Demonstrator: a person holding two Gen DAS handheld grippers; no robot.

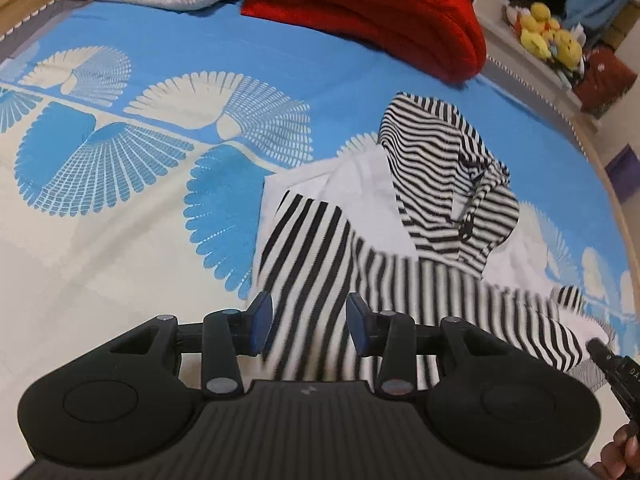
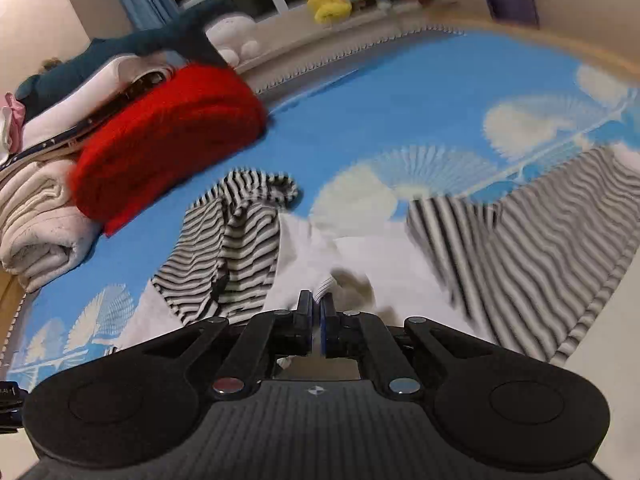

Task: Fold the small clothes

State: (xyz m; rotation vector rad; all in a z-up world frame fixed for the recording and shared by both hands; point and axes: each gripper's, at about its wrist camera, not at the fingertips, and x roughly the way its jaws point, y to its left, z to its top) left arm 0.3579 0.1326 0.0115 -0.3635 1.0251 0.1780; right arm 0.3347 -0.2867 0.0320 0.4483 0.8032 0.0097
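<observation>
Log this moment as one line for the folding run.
stage: gripping garment | left gripper: open above striped garment | right gripper: shut on the garment's white fabric | surface: blue patterned bedspread

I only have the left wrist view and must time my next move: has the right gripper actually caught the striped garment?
Observer: Yes. The right gripper is shut on a white edge of the striped garment.
Operator: Is the hood clear of that grip?
Observer: It is. The hood lies bunched off to the left of the gripper, apart from it.
Operator: Anything behind the red blanket that I cannot see?
Observer: A stack of folded bedding sits against the red blanket, with a dark blue plush toy lying on top of the pile.
</observation>
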